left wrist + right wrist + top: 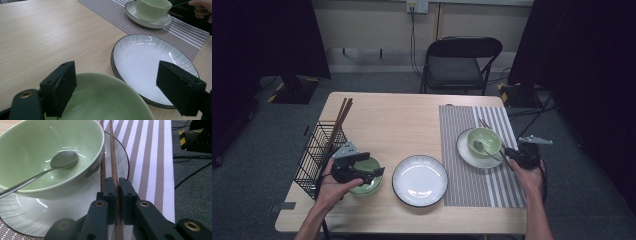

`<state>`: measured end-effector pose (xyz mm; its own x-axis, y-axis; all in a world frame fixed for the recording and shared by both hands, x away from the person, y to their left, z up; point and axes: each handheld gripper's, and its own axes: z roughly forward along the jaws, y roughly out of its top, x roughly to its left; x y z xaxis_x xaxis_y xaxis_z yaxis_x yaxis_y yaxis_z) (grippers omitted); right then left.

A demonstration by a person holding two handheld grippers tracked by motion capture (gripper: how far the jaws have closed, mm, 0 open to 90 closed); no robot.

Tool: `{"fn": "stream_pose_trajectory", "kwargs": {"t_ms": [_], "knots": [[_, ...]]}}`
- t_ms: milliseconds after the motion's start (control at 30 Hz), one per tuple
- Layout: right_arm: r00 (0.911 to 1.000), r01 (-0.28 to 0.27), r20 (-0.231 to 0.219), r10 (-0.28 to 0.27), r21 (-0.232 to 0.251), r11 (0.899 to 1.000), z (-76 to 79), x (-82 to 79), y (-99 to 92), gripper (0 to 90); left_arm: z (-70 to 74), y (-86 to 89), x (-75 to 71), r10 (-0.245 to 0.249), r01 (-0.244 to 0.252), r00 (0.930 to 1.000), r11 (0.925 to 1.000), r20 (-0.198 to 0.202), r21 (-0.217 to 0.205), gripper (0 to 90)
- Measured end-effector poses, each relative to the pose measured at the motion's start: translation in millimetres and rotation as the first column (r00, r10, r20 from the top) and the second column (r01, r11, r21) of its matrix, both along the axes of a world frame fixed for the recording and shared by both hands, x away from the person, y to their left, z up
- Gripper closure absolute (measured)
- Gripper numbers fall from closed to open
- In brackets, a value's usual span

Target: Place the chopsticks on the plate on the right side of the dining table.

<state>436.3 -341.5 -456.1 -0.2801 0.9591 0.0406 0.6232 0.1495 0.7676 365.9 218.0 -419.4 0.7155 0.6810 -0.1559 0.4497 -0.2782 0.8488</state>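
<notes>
Right gripper (117,195) clamped on brown wooden chopsticks (113,162), lowered beside pale green ceramic bowl (50,157) with metal spoon (61,161) on white saucer (120,157), striped placemat (150,157). Left gripper (116,87) spread wide over second green bowl (105,100), not gripped. Setting about half done.

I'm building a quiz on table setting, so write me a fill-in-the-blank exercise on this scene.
1. The right gripper is shut on a pair of wooden ____.
2. The metal spoon lies inside a green ____.
3. That dish stands on a white plate on the striped ____.
4. The left gripper, jaws open, hovers over a second green bowl beside an empty white ____.

Missing words: chopsticks; bowl; placemat; plate
</notes>
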Motion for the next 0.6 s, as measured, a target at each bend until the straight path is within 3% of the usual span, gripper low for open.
{"fn": "stream_pose_trajectory", "kwargs": {"t_ms": [600], "knots": [[0.9996, 0.009, -0.026, -0.009, 0.013, 1.000, -5.3, 4.0, -0.9, 81.4, -1.0, 2.0, 0.5, 0.010, -0.010, 0.9999, 1.0000, -0.005, 0.002, 16.8]]}}
